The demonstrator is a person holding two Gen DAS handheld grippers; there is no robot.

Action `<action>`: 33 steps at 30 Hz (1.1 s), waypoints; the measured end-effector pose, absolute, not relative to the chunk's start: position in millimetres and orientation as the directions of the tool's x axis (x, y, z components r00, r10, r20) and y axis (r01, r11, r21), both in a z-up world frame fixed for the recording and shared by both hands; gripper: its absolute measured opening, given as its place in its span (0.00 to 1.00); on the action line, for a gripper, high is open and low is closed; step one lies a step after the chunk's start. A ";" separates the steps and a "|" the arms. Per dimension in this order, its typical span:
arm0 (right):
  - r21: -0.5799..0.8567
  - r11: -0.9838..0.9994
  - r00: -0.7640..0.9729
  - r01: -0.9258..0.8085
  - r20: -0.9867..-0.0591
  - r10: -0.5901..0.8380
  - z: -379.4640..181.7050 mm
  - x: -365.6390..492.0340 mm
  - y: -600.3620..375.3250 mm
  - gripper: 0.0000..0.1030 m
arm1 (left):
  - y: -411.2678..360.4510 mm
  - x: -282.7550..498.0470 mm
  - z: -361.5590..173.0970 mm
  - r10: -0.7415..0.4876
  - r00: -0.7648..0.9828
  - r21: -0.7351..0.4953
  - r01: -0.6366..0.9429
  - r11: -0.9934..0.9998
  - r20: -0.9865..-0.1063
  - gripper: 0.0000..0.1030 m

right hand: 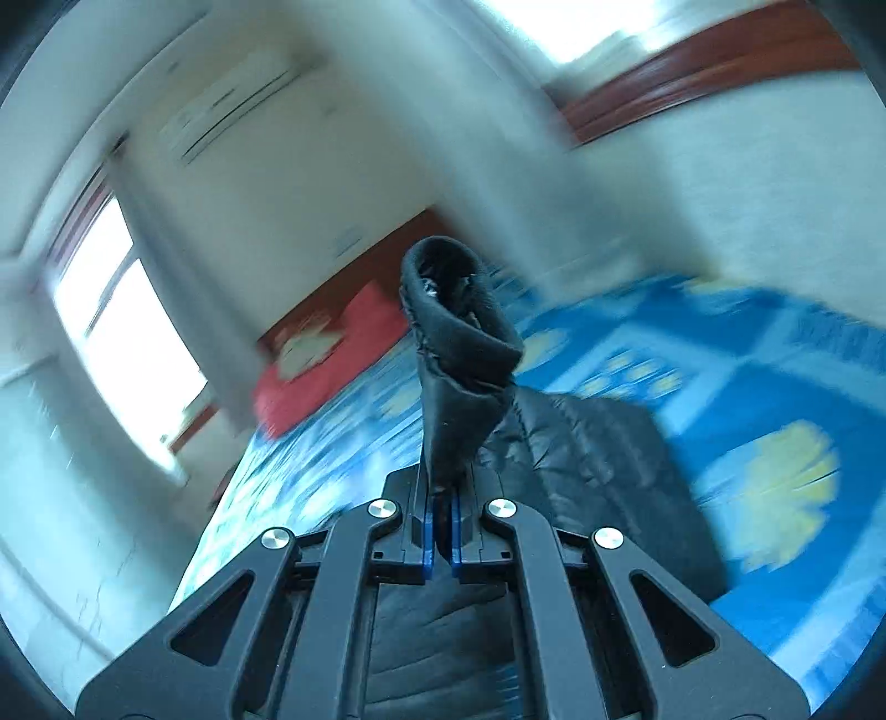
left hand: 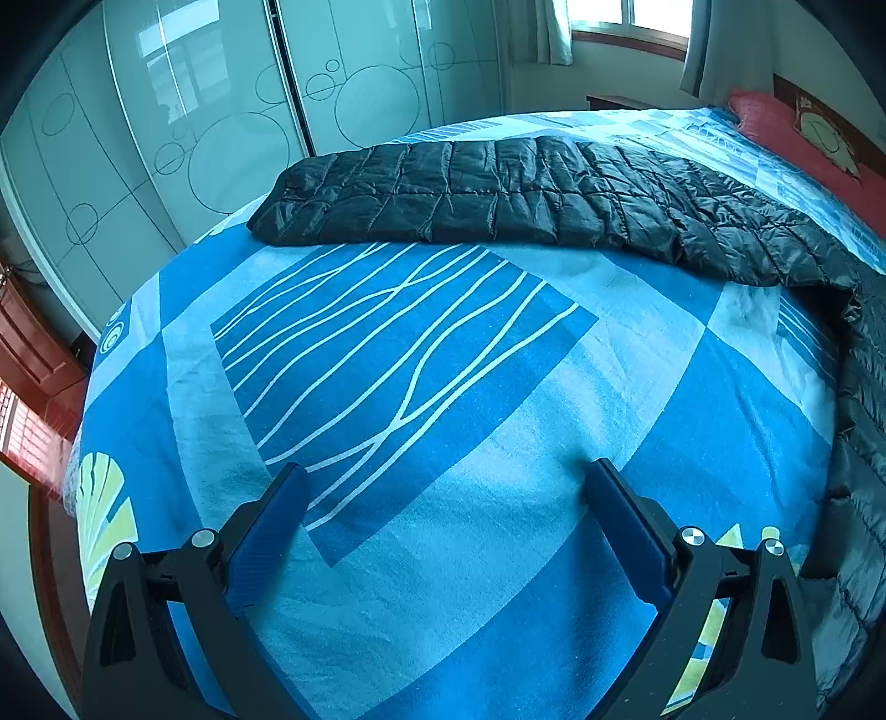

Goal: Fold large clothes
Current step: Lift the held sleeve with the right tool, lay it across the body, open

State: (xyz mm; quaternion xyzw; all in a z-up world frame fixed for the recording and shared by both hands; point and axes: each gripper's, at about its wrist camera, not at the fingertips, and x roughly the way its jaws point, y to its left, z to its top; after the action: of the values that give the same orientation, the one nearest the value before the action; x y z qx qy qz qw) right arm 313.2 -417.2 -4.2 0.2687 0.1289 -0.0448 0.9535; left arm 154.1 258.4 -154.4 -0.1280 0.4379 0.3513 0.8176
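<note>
A black quilted down jacket (left hand: pixel 498 188) lies stretched across the far side of the bed, and part of it trails down the right edge. My left gripper (left hand: pixel 443 493) hangs open over the blue bedsheet (left hand: pixel 443 387), well short of the jacket, with nothing between its fingers. In the right wrist view my right gripper (right hand: pixel 443 498) is shut on the black jacket's cuff (right hand: pixel 459 332), which sticks up past the pads with its opening facing the camera. The rest of the jacket (right hand: pixel 581 454) drapes below and to the right. That view is blurred by motion.
The bed carries a blue patterned sheet and a red pillow (left hand: pixel 786 133) at the headboard end. Sliding wardrobe doors (left hand: pixel 194 122) stand beyond the bed's far side. A window with curtains (left hand: pixel 626 22) is at the back, and brown wooden furniture (left hand: pixel 27 354) sits at the left.
</note>
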 end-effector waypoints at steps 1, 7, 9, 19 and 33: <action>0.491 0.861 0.959 0.133 -0.282 0.012 -6.5 323.8 -398.1 0.04 | 258.1 153.8 -154.6 0.464 0.371 0.098 -0.686 0.720 -0.805 0.96; 0.420 0.908 0.911 0.005 -0.377 0.169 -39.5 374.8 -273.5 0.03 | 258.3 152.8 -155.5 0.466 0.381 0.093 -0.688 0.720 -0.798 0.96; 0.396 0.918 0.887 -0.026 -0.414 0.204 -54.7 378.6 -235.1 0.04 | 258.9 152.4 -155.6 0.464 0.383 0.088 -0.688 0.720 -0.798 0.96; 0.198 0.963 0.761 -0.184 -0.591 0.267 -122.1 402.1 -94.6 0.04 | 258.6 150.9 -156.4 0.465 0.394 0.079 -0.690 0.720 -0.793 0.96; 0.022 0.939 0.612 -0.343 -0.753 0.241 -170.3 418.1 5.0 0.08 | 257.5 150.2 -156.9 0.463 0.400 0.072 -0.690 0.720 -0.791 0.96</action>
State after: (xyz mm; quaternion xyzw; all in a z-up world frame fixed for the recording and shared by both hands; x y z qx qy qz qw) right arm 418.1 5.0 -170.3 -0.0624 0.4088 0.1632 0.8957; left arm 150.2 257.5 -156.9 -0.1348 0.4218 0.3492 0.8258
